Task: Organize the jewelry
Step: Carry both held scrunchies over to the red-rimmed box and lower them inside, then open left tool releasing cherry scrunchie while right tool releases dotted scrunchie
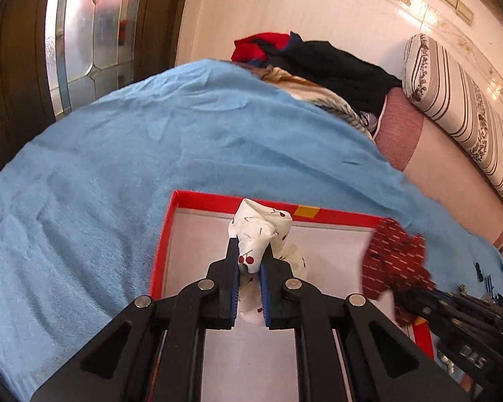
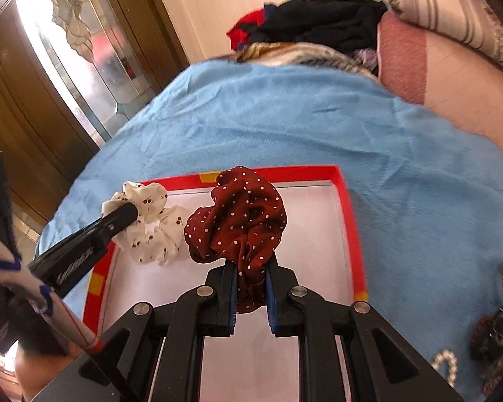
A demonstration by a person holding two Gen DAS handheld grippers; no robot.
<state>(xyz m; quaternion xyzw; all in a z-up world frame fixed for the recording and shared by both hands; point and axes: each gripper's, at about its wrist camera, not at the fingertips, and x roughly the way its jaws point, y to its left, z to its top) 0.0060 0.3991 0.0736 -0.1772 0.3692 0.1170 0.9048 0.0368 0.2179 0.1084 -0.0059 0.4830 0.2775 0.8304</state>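
Observation:
A red-rimmed tray (image 1: 162,234) with a pale floor lies on the blue blanket; it also shows in the right wrist view (image 2: 348,214). My left gripper (image 1: 249,254) is shut on a white cherry-print scrunchie (image 1: 260,231) over the tray's far left part; the scrunchie also shows in the right wrist view (image 2: 151,231). My right gripper (image 2: 250,268) is shut on a dark red polka-dot scrunchie (image 2: 241,214), held over the tray beside the white one. The red scrunchie (image 1: 395,258) shows blurred in the left wrist view.
The blue blanket (image 2: 318,117) covers the bed. Dark hair pieces and a pearl clip (image 2: 447,365) lie on it right of the tray. A pile of clothes (image 1: 322,60) and a striped bolster (image 1: 459,114) lie at the far end. A wooden mirrored door (image 1: 84,26) stands left.

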